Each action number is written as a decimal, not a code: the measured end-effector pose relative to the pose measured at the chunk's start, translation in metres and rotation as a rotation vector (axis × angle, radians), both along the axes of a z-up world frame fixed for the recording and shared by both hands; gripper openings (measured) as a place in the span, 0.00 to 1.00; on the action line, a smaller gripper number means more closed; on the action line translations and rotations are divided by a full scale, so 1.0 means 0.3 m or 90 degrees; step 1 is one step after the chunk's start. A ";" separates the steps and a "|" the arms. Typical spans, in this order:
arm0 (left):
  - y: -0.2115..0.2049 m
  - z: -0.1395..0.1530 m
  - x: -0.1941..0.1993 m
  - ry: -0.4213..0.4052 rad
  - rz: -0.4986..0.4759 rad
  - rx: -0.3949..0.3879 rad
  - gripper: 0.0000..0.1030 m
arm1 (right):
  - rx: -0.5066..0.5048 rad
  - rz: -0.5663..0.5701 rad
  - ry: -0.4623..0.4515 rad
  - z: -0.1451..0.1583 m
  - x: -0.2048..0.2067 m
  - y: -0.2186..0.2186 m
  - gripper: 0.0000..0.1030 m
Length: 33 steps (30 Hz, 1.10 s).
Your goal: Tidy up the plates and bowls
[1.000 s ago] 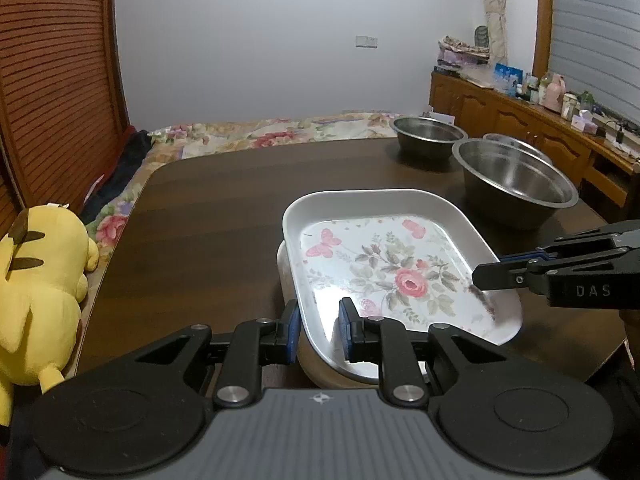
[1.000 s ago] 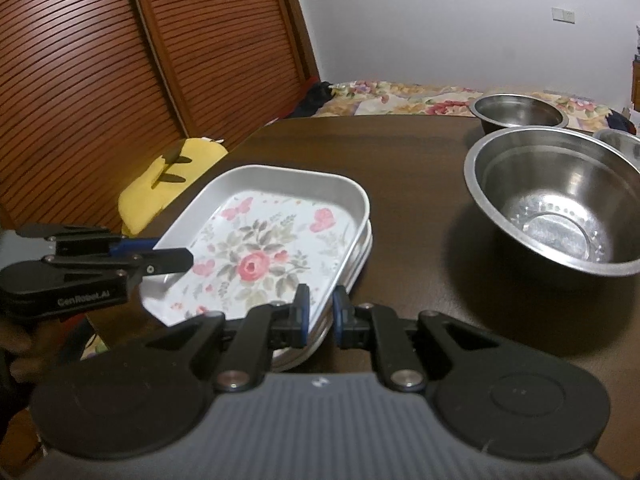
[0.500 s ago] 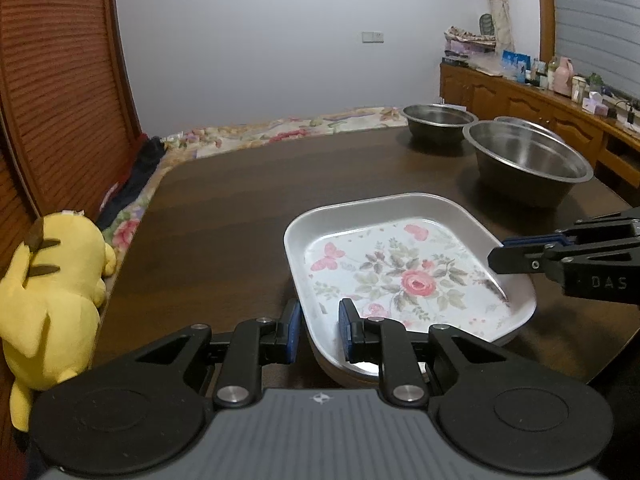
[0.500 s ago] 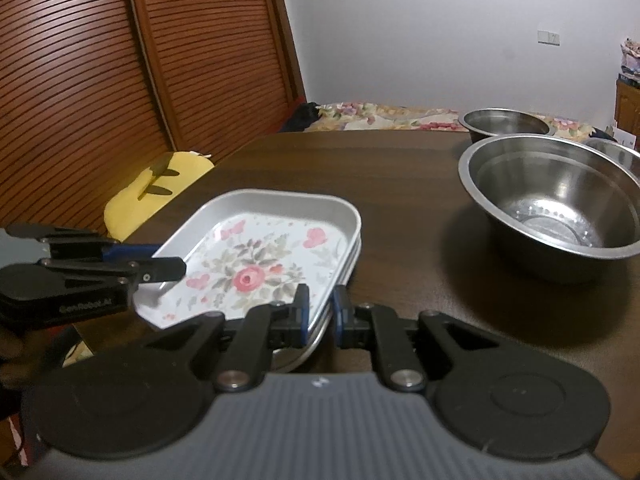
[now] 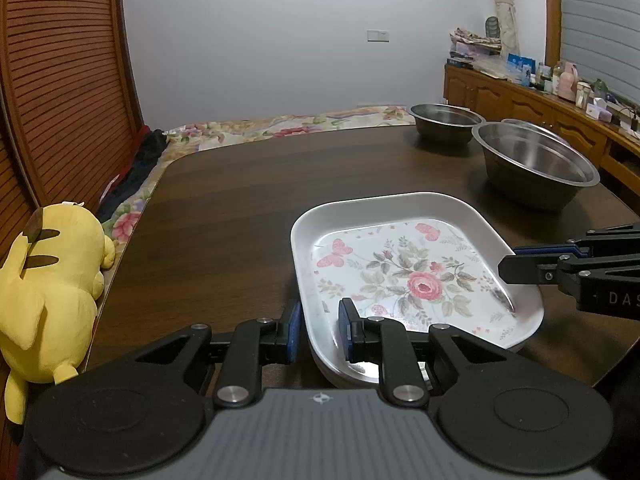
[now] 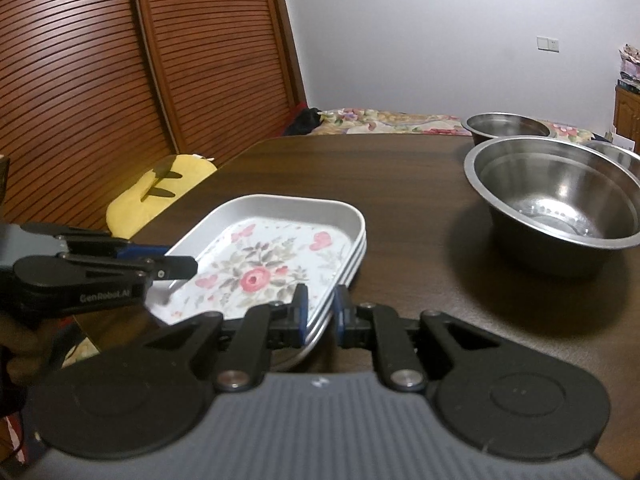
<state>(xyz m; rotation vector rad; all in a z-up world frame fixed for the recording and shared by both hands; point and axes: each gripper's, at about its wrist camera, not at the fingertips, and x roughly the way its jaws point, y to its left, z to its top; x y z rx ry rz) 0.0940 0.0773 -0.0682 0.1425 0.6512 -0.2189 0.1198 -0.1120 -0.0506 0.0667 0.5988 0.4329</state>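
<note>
A white rectangular plate with a rose and butterfly print (image 5: 404, 264) lies on top of a small stack of like plates (image 6: 352, 256) on the dark wooden table (image 5: 240, 200). My left gripper (image 5: 319, 332) is shut on the plate's near-left rim. My right gripper (image 6: 320, 312) is shut on the stack's opposite rim; it also shows in the left wrist view (image 5: 520, 264). A large steel bowl (image 6: 556, 204) stands right of the plates, with a smaller steel bowl (image 6: 506, 128) behind it.
A yellow plush toy (image 5: 44, 292) lies off the table's left edge. A third steel bowl (image 6: 620, 156) peeks out behind the large one. A wooden sideboard (image 5: 540, 108) with clutter runs along the right wall. A bed with floral cover (image 5: 288, 124) lies beyond the table.
The floral plate, tilted and raised over the stack a second ago, has come down level onto it. Both grippers moved down with it and stay on its rims.
</note>
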 end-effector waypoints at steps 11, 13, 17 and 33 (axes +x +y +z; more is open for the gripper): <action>0.003 0.005 -0.005 -0.005 0.007 -0.011 0.22 | 0.009 0.001 0.001 -0.007 0.002 -0.006 0.14; 0.004 0.014 -0.008 -0.015 0.011 -0.020 0.28 | 0.018 0.002 0.006 -0.005 0.005 -0.014 0.14; 0.001 0.036 -0.006 -0.031 0.015 -0.023 0.43 | 0.034 -0.008 -0.006 0.023 0.005 -0.047 0.14; -0.262 0.134 0.120 -0.082 -0.055 -0.050 0.74 | 0.027 -0.127 -0.120 0.159 0.004 -0.393 0.65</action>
